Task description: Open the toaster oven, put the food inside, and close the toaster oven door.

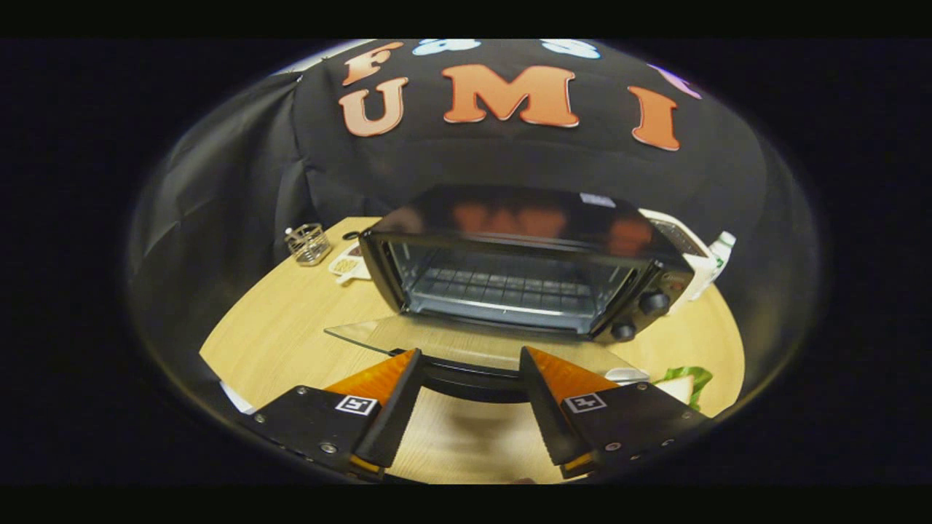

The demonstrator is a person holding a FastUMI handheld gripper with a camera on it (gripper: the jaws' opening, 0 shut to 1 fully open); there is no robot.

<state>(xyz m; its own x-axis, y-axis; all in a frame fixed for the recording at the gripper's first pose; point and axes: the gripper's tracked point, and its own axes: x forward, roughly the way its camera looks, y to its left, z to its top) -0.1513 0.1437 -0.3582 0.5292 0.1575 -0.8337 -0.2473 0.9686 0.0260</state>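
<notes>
Item: claw (470, 356), fingers spread wide and holding nothing, poised low over the table (291, 335). Between the fingertips sat the dark handle (473, 378) of the toaster oven's glass door (466, 340), which lay dropped flat and open just ahead of them; neither finger pressed on it, as far as could be told.

Item: toaster oven (520, 269), beyond the door. Cavity held a wire rack (502, 287) and nothing else (no food seen on it). Two knobs (641, 314) stood ahead and to the right.

Item: wire basket (309, 243), far ahead to the left; contents too small to tell. A small flat pale object (349, 266) lay beside it.

Item: food (688, 382), probably the pale piece with green, just right of the right finger, on the table.

Item: bottle (721, 251), behind the oven to the right.

Risks, as judged: the door stuck out toward the claw, so a swing rightward to the food could knock the handle or glass and jolt the oven. A loose pinch could drop the food short of the rack.
</notes>
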